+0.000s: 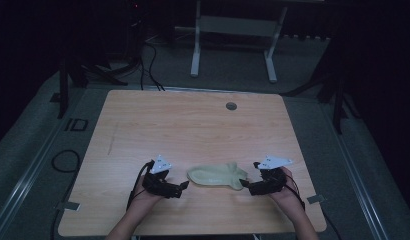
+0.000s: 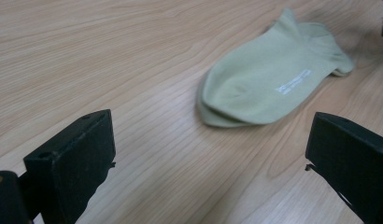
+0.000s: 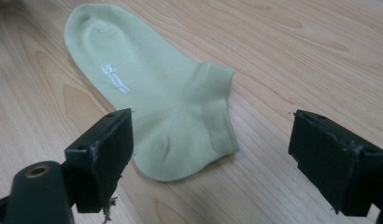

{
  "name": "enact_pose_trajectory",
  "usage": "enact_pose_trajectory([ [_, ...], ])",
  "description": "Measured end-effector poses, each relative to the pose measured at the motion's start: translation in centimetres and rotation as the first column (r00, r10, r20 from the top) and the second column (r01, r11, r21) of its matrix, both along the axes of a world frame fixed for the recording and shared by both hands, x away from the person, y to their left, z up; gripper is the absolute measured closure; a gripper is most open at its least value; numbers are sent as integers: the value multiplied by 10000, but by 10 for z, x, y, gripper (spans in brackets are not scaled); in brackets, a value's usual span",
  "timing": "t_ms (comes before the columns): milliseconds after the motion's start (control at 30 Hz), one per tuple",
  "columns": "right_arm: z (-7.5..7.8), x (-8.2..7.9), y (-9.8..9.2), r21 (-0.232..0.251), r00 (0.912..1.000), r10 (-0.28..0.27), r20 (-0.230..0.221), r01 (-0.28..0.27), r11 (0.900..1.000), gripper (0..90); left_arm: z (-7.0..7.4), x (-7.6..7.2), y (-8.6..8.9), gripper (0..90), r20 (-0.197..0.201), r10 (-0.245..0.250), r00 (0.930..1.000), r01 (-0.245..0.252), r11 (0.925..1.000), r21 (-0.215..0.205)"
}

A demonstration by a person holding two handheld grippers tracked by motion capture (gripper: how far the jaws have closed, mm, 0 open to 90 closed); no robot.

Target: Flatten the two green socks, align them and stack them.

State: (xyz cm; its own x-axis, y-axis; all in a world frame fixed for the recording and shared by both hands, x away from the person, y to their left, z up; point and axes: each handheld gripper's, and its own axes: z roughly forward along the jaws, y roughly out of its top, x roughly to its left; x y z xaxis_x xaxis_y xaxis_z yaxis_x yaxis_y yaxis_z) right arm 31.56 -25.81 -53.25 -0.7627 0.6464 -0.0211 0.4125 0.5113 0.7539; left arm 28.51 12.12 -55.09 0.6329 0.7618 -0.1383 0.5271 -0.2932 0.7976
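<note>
Pale green, the sock [image 1: 215, 176] lies flat on the wooden bench [image 1: 193, 125], near its front edge and between the two tools. It looks like two socks stacked, since a second edge shows at the toe. The left hand-held gripper [image 1: 184, 185] sits just off the toe with its jaws wide apart and nothing between them. The right hand-held gripper [image 1: 245, 185] is at the cuff end, jaws likewise spread and empty, the heel just ahead of them. A likely slip from here: a jaw closing on the top layer alone would peel the pair apart, or a shallow pinch on thin knit could drag the fabric instead of lifting it. No box, basket or other container stands on the bench.
</note>
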Motion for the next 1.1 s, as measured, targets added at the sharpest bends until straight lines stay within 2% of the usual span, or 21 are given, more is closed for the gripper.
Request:
enact_pose_trajectory([
  [33,-1,-1,-4,125,9999,-120,-17,120,9998,140,0,0,1,17,3,29,10000,-29,10000,-25],
  [100,-1,-1,-5,128,9998,-201,-6,201,9997,141,0,-3,5,17,62,40,10000,-40,10000,-69],
  [267,0,-3,-14,104,9986,-533,70,532,9985,141,-1,-11,14,17,328,92,9994,-96,9999,122],
  [300,0,-4,-16,105,9983,-570,78,570,9983,141,-2,-13,18,17,359,137,9993,-138,9999,46],
  [533,-3,-7,-34,172,9956,-937,55,935,9955,141,-6,-19,33,17,351,354,9988,-357,9993,85],
  [700,-6,-10,-46,47,9927,-1209,-22,1209,9926,141,-8,-24,44,17,395,542,9977,-546,9985,72],
  [833,-8,-13,-58,178,9892,-1461,-108,1462,9891,141,-8,-29,56,17,318,840,9960,-846,9962,194],
  [967,-10,-18,-65,261,9869,-1601,-184,1605,9867,140,-9,-33,68,17,414,1153,9925,-1165,9928,281],
  [1100,-15,-23,-73,304,9833,-1795,-299,1804,9831,139,-9,-38,78,17,417,1345,9900,-1347,9909,10],
])
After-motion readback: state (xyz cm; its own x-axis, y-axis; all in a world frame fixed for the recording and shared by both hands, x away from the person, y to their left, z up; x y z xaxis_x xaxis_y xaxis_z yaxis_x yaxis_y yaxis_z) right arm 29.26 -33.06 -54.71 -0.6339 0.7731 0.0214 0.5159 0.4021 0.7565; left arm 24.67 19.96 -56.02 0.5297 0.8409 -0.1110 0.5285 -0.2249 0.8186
